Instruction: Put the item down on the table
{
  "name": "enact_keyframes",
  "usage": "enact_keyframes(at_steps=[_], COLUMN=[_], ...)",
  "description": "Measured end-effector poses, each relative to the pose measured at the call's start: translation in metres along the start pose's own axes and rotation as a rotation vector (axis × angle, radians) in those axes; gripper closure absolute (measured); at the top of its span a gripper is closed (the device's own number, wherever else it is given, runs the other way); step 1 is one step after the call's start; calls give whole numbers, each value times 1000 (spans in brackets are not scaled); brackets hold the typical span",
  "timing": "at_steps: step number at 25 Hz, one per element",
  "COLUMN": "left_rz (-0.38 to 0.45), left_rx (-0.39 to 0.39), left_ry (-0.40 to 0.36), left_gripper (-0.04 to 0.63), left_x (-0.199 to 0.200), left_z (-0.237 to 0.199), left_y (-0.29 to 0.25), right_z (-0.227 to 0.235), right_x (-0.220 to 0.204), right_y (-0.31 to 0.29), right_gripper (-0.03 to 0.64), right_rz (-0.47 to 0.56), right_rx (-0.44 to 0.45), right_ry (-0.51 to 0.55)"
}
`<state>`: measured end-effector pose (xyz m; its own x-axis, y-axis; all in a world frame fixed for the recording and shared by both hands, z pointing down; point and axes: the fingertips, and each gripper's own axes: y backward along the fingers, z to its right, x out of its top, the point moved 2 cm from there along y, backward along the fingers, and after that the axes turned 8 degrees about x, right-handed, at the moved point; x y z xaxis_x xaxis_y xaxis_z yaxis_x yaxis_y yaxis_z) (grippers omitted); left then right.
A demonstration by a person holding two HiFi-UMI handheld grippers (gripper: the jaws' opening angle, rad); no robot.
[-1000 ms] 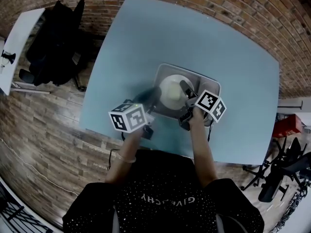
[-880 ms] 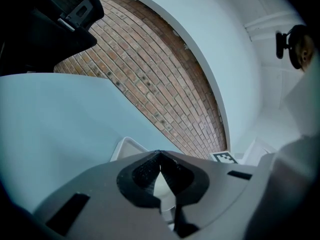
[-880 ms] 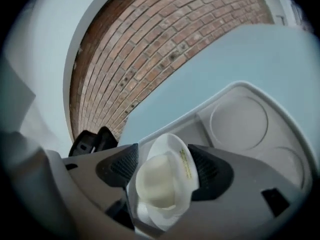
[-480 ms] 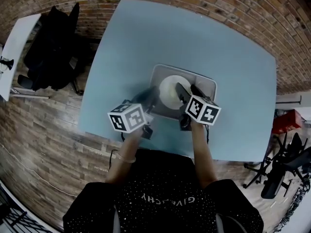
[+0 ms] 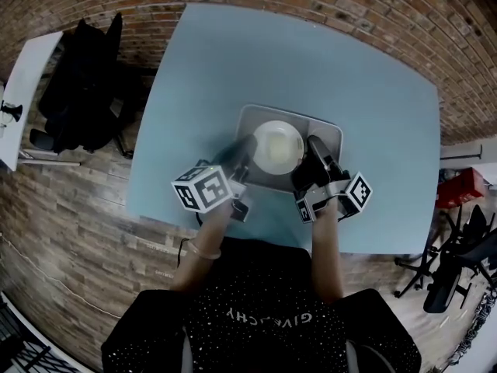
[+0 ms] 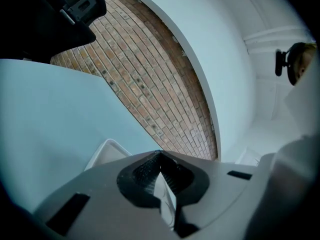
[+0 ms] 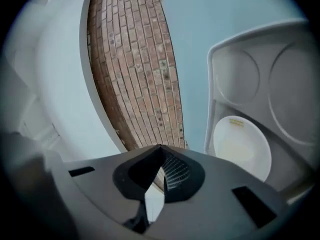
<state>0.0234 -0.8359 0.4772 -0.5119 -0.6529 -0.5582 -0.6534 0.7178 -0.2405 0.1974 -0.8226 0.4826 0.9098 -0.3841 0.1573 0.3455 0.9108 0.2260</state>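
Note:
A grey tray (image 5: 326,135) lies on the light blue table (image 5: 311,68) with a white bowl (image 5: 277,147) standing in it, mouth up. My left gripper (image 5: 242,151) is at the tray's left edge, shut with a thin pale strip of the tray rim between its pads (image 6: 150,171). The tray's corner (image 6: 105,151) shows just left of the jaws. My right gripper (image 5: 314,149) hovers over the tray's near right corner, shut and holding nothing. In the right gripper view the tray (image 7: 240,74) and bowl (image 7: 242,146) lie to the right of that gripper (image 7: 160,151).
A black chair with dark cloth (image 5: 85,84) and a white tabletop (image 5: 27,68) stand left of the table. At the right are a red box (image 5: 460,193) and black office chairs (image 5: 458,266). A brick wall runs behind the table.
My right gripper has drawn back from over the bowl to the tray's near right corner, leaving the bowl fully in sight. The left gripper has stayed at the tray's left edge.

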Motion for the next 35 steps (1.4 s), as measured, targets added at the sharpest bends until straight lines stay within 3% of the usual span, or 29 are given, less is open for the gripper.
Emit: enact_keyframes(at_steps=[4,14,18,20,25,29,35], left_rz=[-13,25,27,8,5,24,19], left_rx=[7,-34,-103,-118,-57,-21,-112], left_ry=[4,37,45,20,-160,-160,-101], left_gripper=[586,586,586,586,586,586,586], left_x=[-4,0,0,-3,-9,-6,-5], left_z=[-1,7,16,21,24,22,32], left_y=[-2,-2,-2,-4,-6,-4,-3], right_z=[-4,-6,-4,-3,-4,-7,-7], right_x=[-1,-7,-10,-11,-14,-14,-11], right_y=[-1,-3,-3,-3,-1,1,5], right_gripper=[603,604,604,604,604,604,604], right_rz=[5,-54,-58,-59,-61,-63,-57], right_rx=[32,19,23,24,30,36,32], right_ry=[-33,31,23,19,11,20,24])
